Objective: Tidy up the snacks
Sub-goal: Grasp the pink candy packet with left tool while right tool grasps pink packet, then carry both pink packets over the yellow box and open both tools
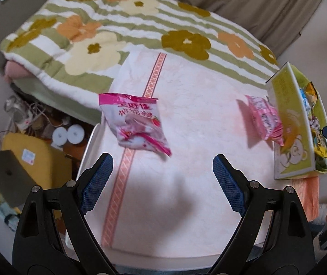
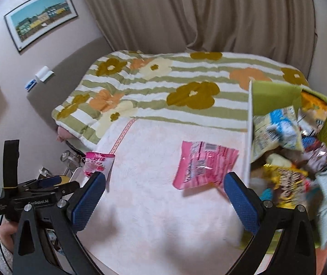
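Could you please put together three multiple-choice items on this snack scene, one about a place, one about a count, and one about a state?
1. Where does the pink packet lie?
A. Inside the box
B. On the pale cloth beside the box
C. On the flowered quilt

2. How many snack packets lie loose on the cloth, outside the box?
A. Two
B. Four
C. None

3. What is the state of the left tool?
A. Shut on a packet
B. Open, holding nothing
C. Shut, empty

Answers:
1 B: it rests flat on the pale cloth, just left of the green box.
2 A: only the pink packet and the white-and-pink strawberry packet lie out.
3 B: its blue pads stand wide apart over bare cloth.
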Available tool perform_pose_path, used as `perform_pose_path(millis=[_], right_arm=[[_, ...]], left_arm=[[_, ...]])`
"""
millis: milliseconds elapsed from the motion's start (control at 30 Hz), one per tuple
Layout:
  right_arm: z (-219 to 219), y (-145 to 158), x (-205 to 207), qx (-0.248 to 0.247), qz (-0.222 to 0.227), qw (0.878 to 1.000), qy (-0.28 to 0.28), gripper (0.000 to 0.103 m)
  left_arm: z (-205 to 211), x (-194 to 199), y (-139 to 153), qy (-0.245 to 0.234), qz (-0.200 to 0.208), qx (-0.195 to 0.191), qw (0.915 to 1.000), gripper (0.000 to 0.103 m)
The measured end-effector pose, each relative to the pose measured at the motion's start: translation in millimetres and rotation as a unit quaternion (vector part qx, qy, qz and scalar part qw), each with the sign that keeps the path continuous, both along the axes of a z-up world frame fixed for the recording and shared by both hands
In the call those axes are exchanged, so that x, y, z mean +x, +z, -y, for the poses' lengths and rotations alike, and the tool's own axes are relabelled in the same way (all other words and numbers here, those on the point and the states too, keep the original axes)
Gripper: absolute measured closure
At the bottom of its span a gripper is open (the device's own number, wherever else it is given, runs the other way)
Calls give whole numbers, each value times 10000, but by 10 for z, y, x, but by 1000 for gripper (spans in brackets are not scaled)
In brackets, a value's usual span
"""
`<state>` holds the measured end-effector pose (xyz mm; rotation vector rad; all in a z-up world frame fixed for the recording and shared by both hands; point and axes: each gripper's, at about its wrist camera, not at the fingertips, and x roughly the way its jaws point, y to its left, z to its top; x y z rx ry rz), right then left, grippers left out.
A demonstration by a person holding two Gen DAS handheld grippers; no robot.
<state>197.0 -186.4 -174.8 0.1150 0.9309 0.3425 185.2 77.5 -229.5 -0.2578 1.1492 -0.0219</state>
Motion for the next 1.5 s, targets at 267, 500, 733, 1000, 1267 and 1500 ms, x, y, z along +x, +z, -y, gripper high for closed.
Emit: perform_pose_path(millis=[267,500,733,1000,1267,1500], right_arm=[[-313,-211,134,-245,-292,9976,-581,0],[-455,-331,139,-350,-485,9939,-926,0],[-462,-516,205,-740,-542,9898,-1087,0],[-456,-859,542,-2005,-490,9732,-1010,0],[-547,-1101,765,-2852,-521,9528,-897,0],[-601,-1325,892,-3520,-677,9308,-720,0]], left_arm=[[-200,460,-509,-590,-426,-246,9970,15],[-79,637,-699,-1183,-565,-156,9913,15],[4,809,-726,-1333,-513,5,9897,15],[17,1070,-822,-1356,-572,348,9885,15],[69,1166,-921,-1559,-650,749,9828,35],[75,1219,-882,-1597,-599,790,9822,47]])
